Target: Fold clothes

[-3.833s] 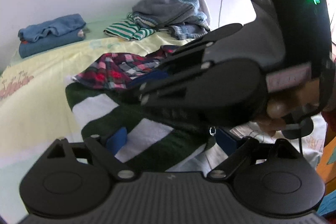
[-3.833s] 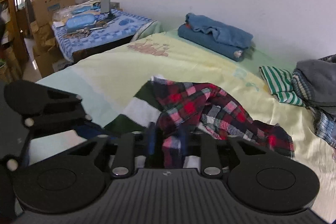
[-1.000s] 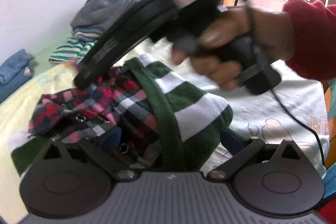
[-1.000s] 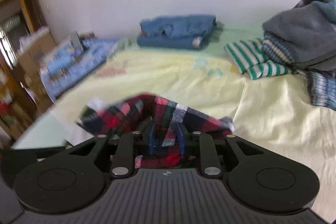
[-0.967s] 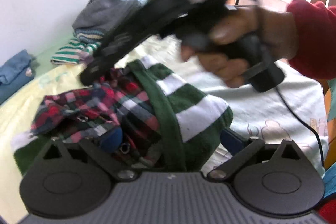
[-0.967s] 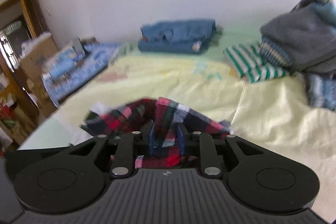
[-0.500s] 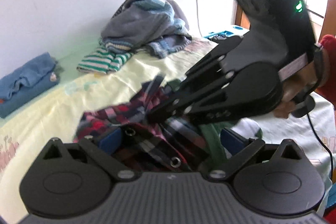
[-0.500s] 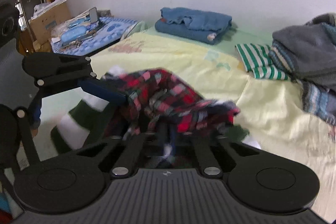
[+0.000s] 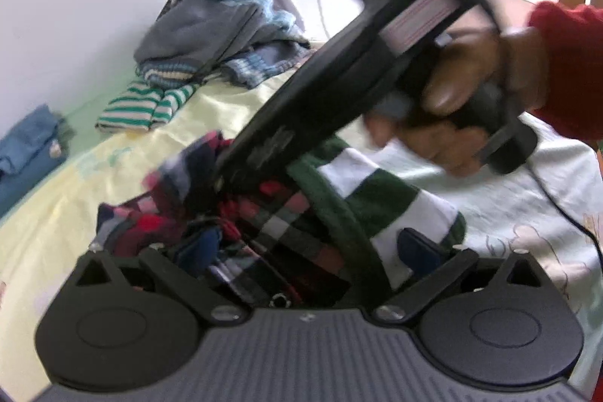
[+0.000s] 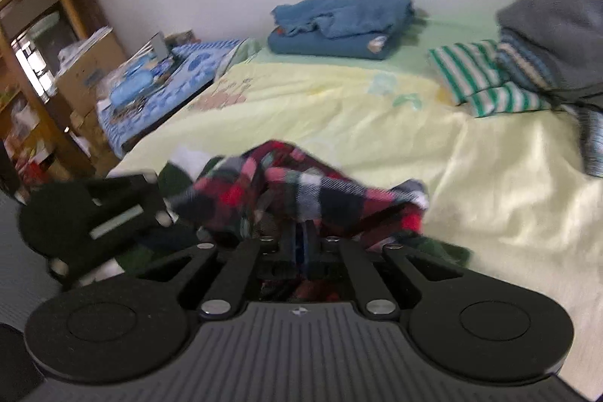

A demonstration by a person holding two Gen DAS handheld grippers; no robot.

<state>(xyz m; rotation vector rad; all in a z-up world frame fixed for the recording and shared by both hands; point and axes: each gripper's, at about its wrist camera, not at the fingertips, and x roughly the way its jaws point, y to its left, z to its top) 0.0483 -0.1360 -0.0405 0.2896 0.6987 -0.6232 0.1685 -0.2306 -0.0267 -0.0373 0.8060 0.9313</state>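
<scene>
Bunched plaid shirt (image 10: 301,187) now drapes the right hand-held gripper (image 10: 300,243).

Plaid garment (image 10: 301,191): red, black and white checks. Striped garment (image 9: 380,198): dark green with white bands. Bedsheet (image 10: 377,115): pale yellow (faint printed figures). Folded stack (image 10: 339,25): blue. Small striped piece (image 10: 486,81): green-white. Sleeve (image 9: 569,70): red.

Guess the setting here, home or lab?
Likely a home bedroom: a bed with a pale yellow printed sheet, loose and folded clothes such as the folded blue towels, and a cluttered wooden shelf by cardboard boxes.
</scene>
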